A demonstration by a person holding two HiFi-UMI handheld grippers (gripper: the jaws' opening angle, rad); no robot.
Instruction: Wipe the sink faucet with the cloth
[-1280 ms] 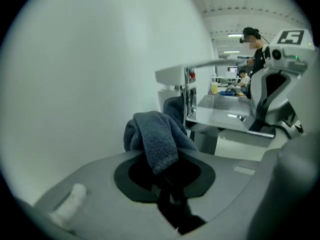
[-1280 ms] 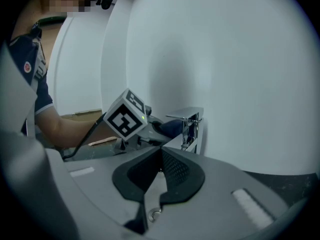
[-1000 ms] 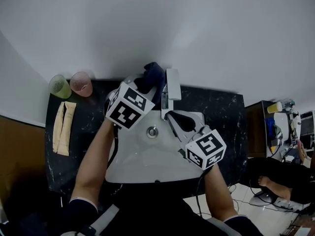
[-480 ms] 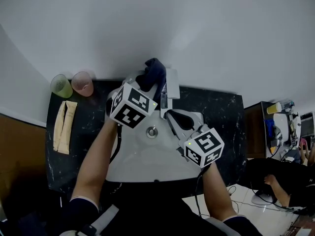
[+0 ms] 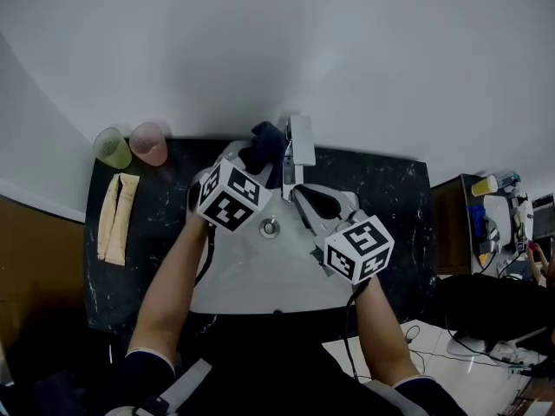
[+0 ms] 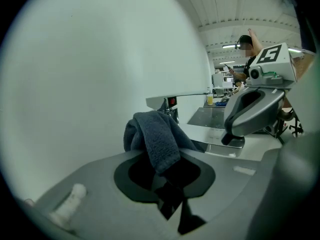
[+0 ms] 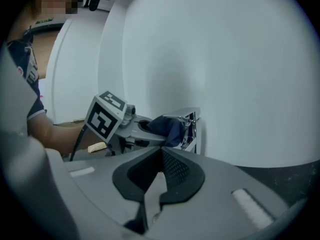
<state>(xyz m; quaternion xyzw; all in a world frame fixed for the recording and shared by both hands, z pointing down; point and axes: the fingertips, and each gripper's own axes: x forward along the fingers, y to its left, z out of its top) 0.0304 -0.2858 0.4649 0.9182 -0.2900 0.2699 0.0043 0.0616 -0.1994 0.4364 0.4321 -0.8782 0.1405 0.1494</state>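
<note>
Over the white sink [image 5: 251, 276], the left gripper [image 6: 167, 184], pinching the cloth [image 5: 263, 139], has dropped it lower beside the faucet [image 5: 301, 141], mid-wipe; the right gripper [image 7: 155, 184] sits pressed together, empty.

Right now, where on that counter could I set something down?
The black marbled counter right of the white sink is bare. Left of it stand a green plastic cup and a pink plastic cup, with long beige strips in front. Around the chrome faucet crowd the left gripper, its dark blue cloth and the right gripper.
</note>
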